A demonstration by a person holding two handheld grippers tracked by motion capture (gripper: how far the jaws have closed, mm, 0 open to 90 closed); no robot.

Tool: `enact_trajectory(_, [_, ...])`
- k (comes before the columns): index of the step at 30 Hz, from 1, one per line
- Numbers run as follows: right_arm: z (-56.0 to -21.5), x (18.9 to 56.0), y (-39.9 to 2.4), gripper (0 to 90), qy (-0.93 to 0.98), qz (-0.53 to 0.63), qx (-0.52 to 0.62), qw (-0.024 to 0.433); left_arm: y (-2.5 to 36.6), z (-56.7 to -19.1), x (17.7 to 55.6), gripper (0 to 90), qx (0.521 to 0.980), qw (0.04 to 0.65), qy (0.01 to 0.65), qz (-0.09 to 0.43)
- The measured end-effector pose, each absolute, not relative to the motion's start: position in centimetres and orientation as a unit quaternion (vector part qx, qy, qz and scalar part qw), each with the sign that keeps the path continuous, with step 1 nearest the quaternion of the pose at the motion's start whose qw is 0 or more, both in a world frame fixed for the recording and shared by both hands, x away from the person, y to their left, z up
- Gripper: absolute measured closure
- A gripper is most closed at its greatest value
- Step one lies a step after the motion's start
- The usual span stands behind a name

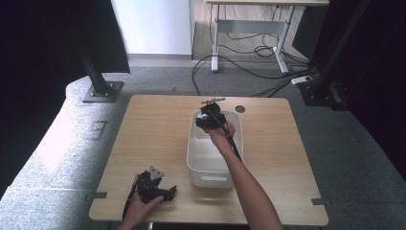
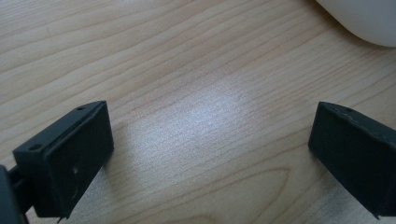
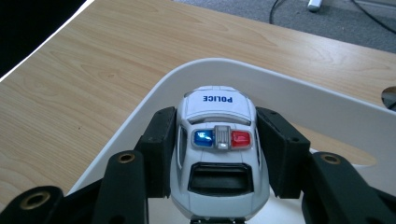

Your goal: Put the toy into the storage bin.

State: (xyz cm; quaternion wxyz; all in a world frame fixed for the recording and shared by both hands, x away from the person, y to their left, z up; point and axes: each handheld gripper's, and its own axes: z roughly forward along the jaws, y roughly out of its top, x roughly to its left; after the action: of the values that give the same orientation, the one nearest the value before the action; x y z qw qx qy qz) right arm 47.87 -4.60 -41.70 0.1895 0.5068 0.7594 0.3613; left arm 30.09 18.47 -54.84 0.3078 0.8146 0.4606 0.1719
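Here we see the right gripper clamped on the toy police car above the white bin; the left gripper rests on the table, jaws apart.

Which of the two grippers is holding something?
The right gripper, over the white bin, clamps a toy police car. The left gripper stands open over bare table.
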Motion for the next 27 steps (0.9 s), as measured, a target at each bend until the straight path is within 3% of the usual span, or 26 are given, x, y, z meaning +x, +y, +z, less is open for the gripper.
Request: enact_trajectory(27, [-43.1, 49.2, -4.5, 50.3, 0.777, 0.318, 0.513, 0.177, 18.5, -54.8, 30.1, 0.0, 0.815, 0.307, 0.460, 0.173])
